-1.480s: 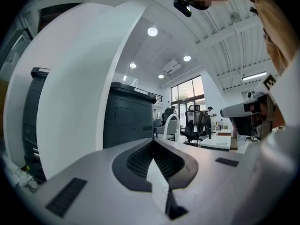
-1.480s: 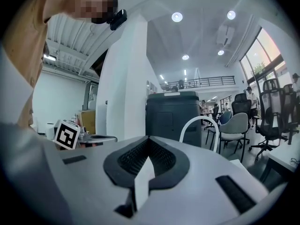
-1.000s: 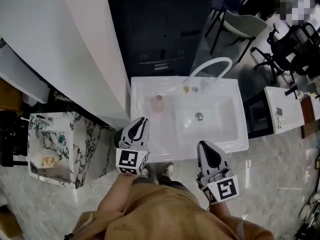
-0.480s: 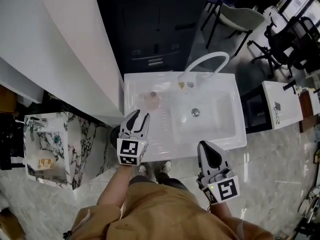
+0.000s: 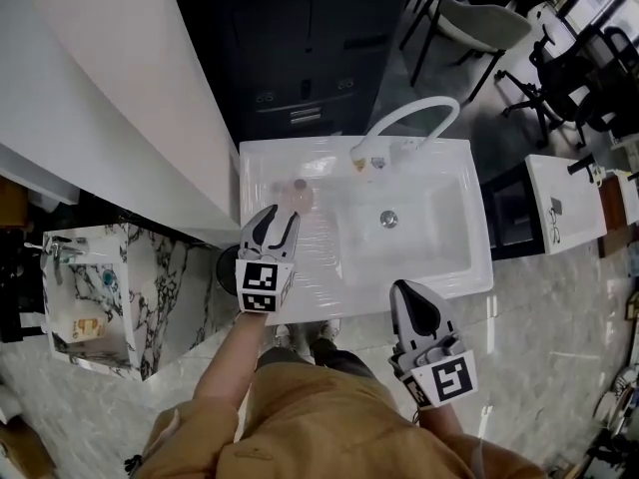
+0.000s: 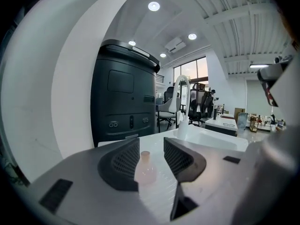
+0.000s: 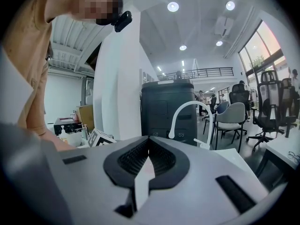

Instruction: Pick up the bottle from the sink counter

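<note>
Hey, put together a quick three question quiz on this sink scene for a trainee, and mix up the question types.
1. True or false: the bottle lies inside the basin.
2. Which claw is nearer the bottle? A: left claw. B: right claw.
3. Are the right claw's jaws apart or together?

Key
1. False: it stands upright on the sink counter, left of the basin.
2. A. Its jaws are opening, with the bottle lined up in the gap just ahead and not gripped.
3. Together, with nothing between them.
</note>
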Tool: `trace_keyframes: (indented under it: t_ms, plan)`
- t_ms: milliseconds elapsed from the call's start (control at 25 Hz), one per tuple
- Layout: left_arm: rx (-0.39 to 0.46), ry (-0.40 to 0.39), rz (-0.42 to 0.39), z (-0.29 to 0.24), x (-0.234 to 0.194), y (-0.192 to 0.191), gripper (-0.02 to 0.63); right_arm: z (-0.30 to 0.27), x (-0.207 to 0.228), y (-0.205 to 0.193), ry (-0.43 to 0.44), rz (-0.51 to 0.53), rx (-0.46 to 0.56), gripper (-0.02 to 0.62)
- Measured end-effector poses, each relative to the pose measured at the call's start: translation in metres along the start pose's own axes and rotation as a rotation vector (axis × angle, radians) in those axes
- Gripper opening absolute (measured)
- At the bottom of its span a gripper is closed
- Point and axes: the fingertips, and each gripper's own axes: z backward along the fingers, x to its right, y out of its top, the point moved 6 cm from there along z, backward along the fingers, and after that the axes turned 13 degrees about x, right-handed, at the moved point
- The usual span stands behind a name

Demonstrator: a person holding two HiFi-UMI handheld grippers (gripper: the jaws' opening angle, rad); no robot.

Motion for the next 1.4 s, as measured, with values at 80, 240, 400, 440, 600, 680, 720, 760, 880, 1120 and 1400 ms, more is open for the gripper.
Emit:
trace_keyframes:
  t_ms: [80, 240, 400, 440, 600, 680, 720, 760, 880, 1120, 1400]
  plan:
    - [-0.013, 0.003, 0.003, -0.006, -0.001, -0.005, 0.150, -0.001, 0.002, -0.001, 0.001, -0.006, -0.001, 0.005]
    - [-0.031, 0.013, 0.010, -0.020, -0.005, -0.016, 0.164, -0.002, 0.008, -0.006, -0.002, -0.004, -0.026, 0.004]
    - [-0.056, 0.013, 0.006, -0.033, -0.007, -0.029, 0.175, -0.002, 0.014, -0.012, -0.005, -0.009, -0.044, 0.005]
    - [-0.065, 0.013, 0.005, -0.036, -0.007, -0.032, 0.178, -0.002, 0.015, -0.013, -0.006, -0.011, -0.048, 0.005]
    - [-0.087, 0.020, 0.003, -0.048, -0.008, -0.045, 0.181, -0.004, 0.020, -0.018, -0.011, -0.014, -0.065, 0.005]
    - [-0.092, 0.024, 0.003, -0.053, -0.009, -0.051, 0.186, -0.004, 0.022, -0.021, -0.011, -0.016, -0.071, 0.004]
    - [-0.096, 0.025, 0.004, -0.056, -0.009, -0.054, 0.189, -0.005, 0.022, -0.021, -0.010, -0.022, -0.066, 0.005]
    - [-0.101, 0.026, 0.005, -0.059, -0.010, -0.057, 0.190, -0.006, 0.023, -0.021, -0.009, -0.027, -0.062, 0.004]
    - [-0.117, 0.033, 0.010, -0.068, -0.011, -0.065, 0.196, -0.006, 0.028, -0.026, -0.017, -0.029, -0.078, 0.005]
    - [-0.138, 0.048, 0.020, -0.083, -0.015, -0.079, 0.199, -0.011, 0.035, -0.029, -0.013, -0.040, -0.079, 0.005]
    - [-0.157, 0.056, 0.025, -0.096, -0.018, -0.093, 0.199, -0.013, 0.042, -0.036, -0.019, -0.046, -0.106, 0.005]
